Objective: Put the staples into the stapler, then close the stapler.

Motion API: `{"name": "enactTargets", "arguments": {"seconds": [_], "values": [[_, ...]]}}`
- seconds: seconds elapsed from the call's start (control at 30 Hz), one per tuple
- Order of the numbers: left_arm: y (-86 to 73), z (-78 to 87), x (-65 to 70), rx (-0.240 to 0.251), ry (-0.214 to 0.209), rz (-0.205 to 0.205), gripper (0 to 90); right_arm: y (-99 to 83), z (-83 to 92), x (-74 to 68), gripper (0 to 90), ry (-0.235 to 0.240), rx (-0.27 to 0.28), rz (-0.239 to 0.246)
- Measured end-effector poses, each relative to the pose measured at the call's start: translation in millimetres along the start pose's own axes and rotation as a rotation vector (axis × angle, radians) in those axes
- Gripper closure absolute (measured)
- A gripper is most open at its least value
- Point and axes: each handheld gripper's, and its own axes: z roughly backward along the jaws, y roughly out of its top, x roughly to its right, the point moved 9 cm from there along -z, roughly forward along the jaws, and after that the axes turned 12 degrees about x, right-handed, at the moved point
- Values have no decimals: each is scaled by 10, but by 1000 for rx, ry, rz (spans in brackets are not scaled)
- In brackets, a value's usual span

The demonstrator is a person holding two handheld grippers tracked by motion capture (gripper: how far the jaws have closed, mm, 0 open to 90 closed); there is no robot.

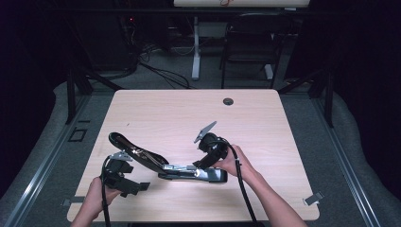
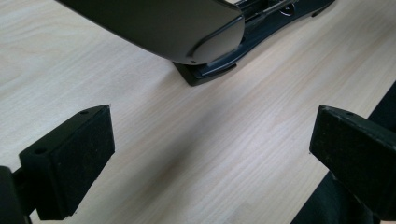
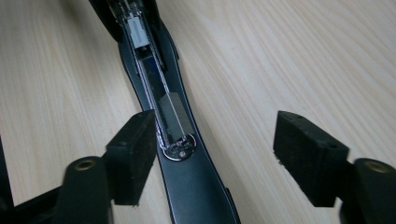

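Between my right jaws lies the stapler (image 3: 187, 177): glossy black plastic body, its open channel (image 3: 163, 102) bright bare metal. Under my jaws the counter (image 2: 224, 154) is pale, matt wood-grain laminate. My pads (image 3: 133, 156) look rough, matt black.

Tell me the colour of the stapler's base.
Black, with a silvery metal staple channel along it; the stapler shows this best in the right gripper view.

Black long-armed stapler (image 1: 189, 171) lying open on the light wooden bench (image 1: 189, 113), toward its near edge; hinged top arm (image 1: 135, 150) raised out to the left, base (image 1: 210, 175) flat to the right; left gripper (image 1: 124, 182) near the front-left, just before the raised arm; right gripper (image 1: 204, 165) over the base, fingers (image 3: 133, 154) straddling the staple channel (image 3: 159, 98); round grommet hole (image 1: 228, 101) far behind; black chair (image 1: 250, 47) on the floor beyond the bench.
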Motion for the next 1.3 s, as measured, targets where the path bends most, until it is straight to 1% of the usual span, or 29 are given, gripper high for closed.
{"name": "enactTargets", "arguments": {"seconds": [0.07,0.13,0.17,0.2,0.23,0.37,0.4,0.43,0.47,0.5,0.53,0.63,0.77,0.87,0.93,1.0,1.07,1.1,1.17,1.2,1.23,1.3], "values": [[8,5,-10,6,13,-5,0,-35,45,9,248,-10,2,-18],[9,11,-17,6,11,-5,0,-69,90,22,198,-21,1,-28],[8,10,-19,6,11,-3,0,-79,105,24,182,-30,9,-41],[9,8,-20,8,13,1,0,-90,132,35,164,-38,6,-40],[9,9,-23,7,13,0,0,-91,146,38,155,-41,17,-50],[7,20,-38,7,11,-8,0,-97,206,45,138,-55,29,-73],[8,23,-38,10,10,-3,0,-100,221,46,139,-54,29,-72],[6,31,-48,7,10,-9,0,-104,249,40,138,-50,33,-76],[6,36,-55,10,9,-8,0,-106,261,30,137,-52,40,-87],[9,38,-61,16,11,-1,0,-116,284,32,136,-60,37,-86],[7,46,-76,12,13,-6,0,-122,297,25,136,-68,51,-96],[7,49,-90,15,18,0,0,-157,342,23,128,-75,43,-97],[6,52,-92,12,15,-1,0,-199,395,27,130,-80,46,-115],[3,54,-91,11,6,-3,0,-227,410,43,133,-84,57,-138],[1,56,-93,9,3,-5,0,-241,407,44,136,-85,59,-144],[-2,58,-100,9,4,-1,0,-242,401,41,140,-87,57,-143],[-9,65,-114,3,5,-2,0,-239,383,33,145,-84,51,-133],[-11,66,-115,3,4,0,0,-239,369,33,146,-91,51,-128],[-10,68,-120,5,6,8,0,-247,355,26,149,-85,43,-123],[-10,69,-127,5,12,8,0,-250,342,23,149,-91,45,-127],[-15,77,-139,-2,13,0,0,-256,343,26,149,-94,37,-117],[-18,93,-162,2,21,16,1,-257,343,29,150,-89,45,-113]]}}
